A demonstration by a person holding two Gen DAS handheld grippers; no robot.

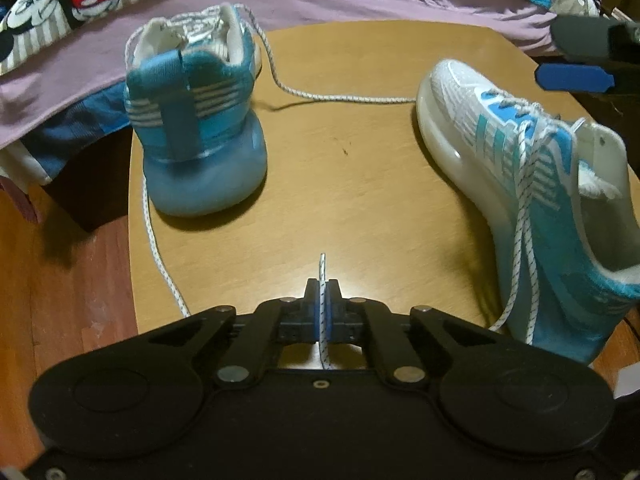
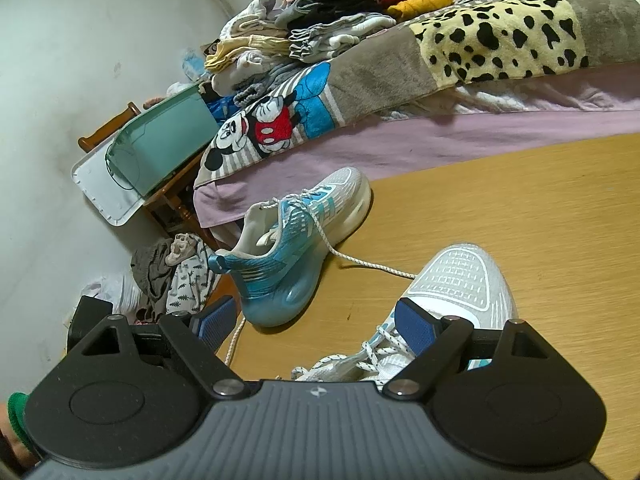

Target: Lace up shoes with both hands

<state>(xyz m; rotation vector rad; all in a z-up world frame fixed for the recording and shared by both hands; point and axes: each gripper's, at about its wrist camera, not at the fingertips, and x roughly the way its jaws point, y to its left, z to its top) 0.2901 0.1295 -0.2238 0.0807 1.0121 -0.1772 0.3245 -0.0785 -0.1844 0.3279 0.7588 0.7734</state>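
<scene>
my left gripper (image 1: pixel 322 300) pinches the lace tip (image 1: pixel 322 266) over the table (image 1: pixel 360 184); my right gripper (image 2: pixel 320 326) gapes wide above the near shoe (image 2: pixel 460 280). i'd keep the tip short and stiff, aimed squarely at the eyelet.

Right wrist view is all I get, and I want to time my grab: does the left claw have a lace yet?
Observer: Yes. The left claw is shut on a white speckled lace, with the tip poking out past its fingers.
Operator: Any loose lace on the near shoe's far side?
Observer: Two strands hang down the side of the near shoe to the table.
</scene>
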